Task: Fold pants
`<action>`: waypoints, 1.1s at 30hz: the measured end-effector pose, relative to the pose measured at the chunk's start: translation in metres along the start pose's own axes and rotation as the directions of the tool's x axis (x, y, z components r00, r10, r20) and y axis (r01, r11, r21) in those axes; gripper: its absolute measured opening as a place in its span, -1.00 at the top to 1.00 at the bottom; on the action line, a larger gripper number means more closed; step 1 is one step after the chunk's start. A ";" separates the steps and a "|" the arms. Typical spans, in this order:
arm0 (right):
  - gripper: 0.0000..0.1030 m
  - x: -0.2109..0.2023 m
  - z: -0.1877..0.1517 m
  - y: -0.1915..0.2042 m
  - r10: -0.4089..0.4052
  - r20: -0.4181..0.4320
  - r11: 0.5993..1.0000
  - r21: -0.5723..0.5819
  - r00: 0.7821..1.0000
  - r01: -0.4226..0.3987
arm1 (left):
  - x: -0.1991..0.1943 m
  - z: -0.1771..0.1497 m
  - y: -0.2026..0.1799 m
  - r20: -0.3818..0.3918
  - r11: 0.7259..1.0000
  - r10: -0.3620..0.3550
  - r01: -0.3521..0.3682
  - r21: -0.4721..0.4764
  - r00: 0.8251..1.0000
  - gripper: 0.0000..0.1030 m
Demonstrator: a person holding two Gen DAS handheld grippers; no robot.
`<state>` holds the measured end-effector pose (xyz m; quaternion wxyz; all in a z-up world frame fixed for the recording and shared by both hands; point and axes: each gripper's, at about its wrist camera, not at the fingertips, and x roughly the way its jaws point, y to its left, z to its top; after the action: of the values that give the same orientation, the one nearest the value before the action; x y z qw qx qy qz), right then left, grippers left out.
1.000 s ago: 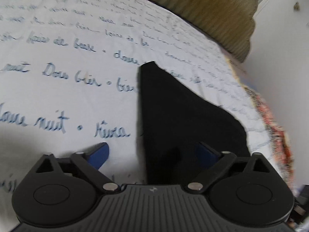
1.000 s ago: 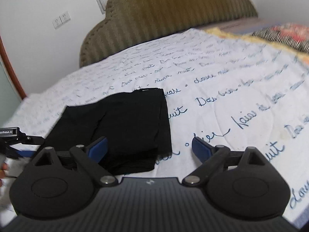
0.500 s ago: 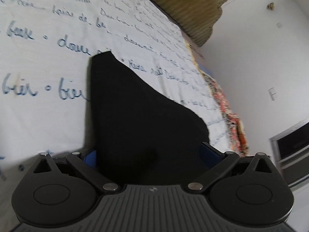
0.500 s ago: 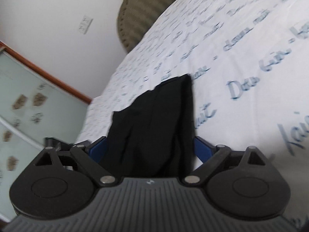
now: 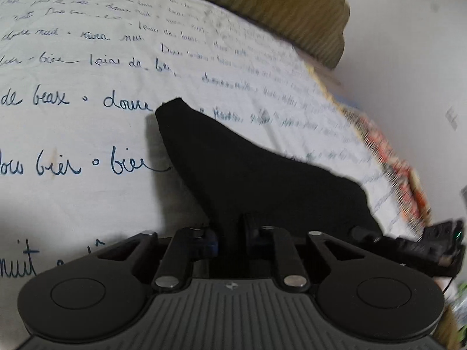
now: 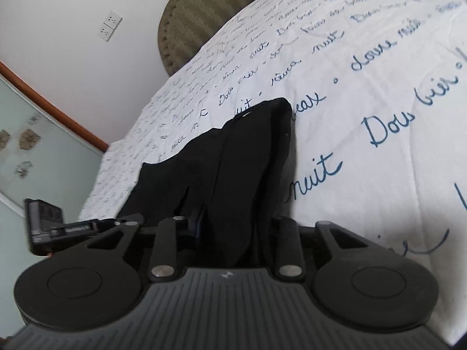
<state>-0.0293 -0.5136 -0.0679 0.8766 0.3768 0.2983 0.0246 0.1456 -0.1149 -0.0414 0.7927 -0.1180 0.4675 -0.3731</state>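
Black pants (image 5: 248,169) lie folded on a white bedsheet (image 5: 87,134) printed with blue handwriting. In the left wrist view my left gripper (image 5: 230,233) is shut on the near edge of the cloth, its blue pads pinching a thin fold. The right wrist view shows the same pants (image 6: 239,151) running away from my right gripper (image 6: 236,224), whose jaws are closing with a thick bunch of the fabric pressed between them. Each gripper appears in the other's view: the right gripper (image 5: 432,242) at the right edge, the left gripper (image 6: 58,224) at the left.
An olive ribbed headboard (image 5: 277,3) stands at the far end of the bed. An orange patterned blanket (image 5: 402,169) lies along the bed's right side. White walls, a double socket (image 6: 109,26) and a wood-framed glass panel (image 6: 35,134) border the bed.
Both grippers moved onto the near edge of the pants and their jaws came together on the cloth. The right gripper's view has rolled, so the bed now looks tilted.
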 end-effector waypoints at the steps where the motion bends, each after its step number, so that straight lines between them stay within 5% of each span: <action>1: 0.48 0.000 -0.001 0.005 -0.019 0.007 1.000 -0.006 1.000 0.019 | -0.004 -0.001 0.000 0.010 1.000 -0.006 0.006 -0.008 1.000 0.77; 9: 0.54 -0.006 0.000 0.058 -0.016 0.059 0.998 -0.053 0.998 0.020 | -0.052 -0.002 -0.005 0.097 0.997 0.059 -0.064 0.047 0.994 0.79; 16: 0.55 0.033 -0.007 0.109 0.076 0.023 0.991 -0.112 0.997 -0.073 | -0.114 0.013 0.021 0.182 0.976 0.195 -0.209 0.062 0.964 0.79; 20: 0.51 0.067 -0.016 0.120 0.072 -0.007 0.992 -0.102 0.997 -0.072 | -0.104 0.016 0.051 0.096 0.950 0.299 -0.305 0.063 0.950 0.73; 22: 0.20 0.088 -0.022 0.125 -0.053 -0.035 0.988 -0.149 0.998 0.048 | -0.096 0.012 0.066 0.057 0.913 0.402 -0.404 0.048 0.914 0.55; 25: 0.16 0.085 -0.030 0.126 -0.118 -0.022 0.978 -0.175 0.993 0.112 | -0.118 0.006 0.077 0.125 0.889 0.454 -0.458 -0.001 0.882 0.09; 28: 0.14 0.060 -0.027 0.134 -0.185 0.071 0.958 -0.210 0.980 0.196 | -0.140 0.009 0.068 0.214 0.831 0.543 -0.557 0.003 0.812 -0.08; 29: 0.11 0.051 -0.024 0.135 -0.206 0.117 0.947 -0.227 0.971 0.228 | -0.143 0.010 0.062 0.229 0.828 0.542 -0.560 0.017 0.808 -0.09; 33: 0.12 0.055 -0.005 0.159 -0.153 0.151 0.934 -0.300 0.977 0.193 | -0.128 0.010 0.031 0.200 0.908 0.384 -0.408 0.098 0.901 -0.45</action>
<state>0.0416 -0.3823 0.0090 0.9409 0.2061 0.2671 -0.0293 0.1321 -0.0053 0.0304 0.8964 0.0020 0.3828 -0.2233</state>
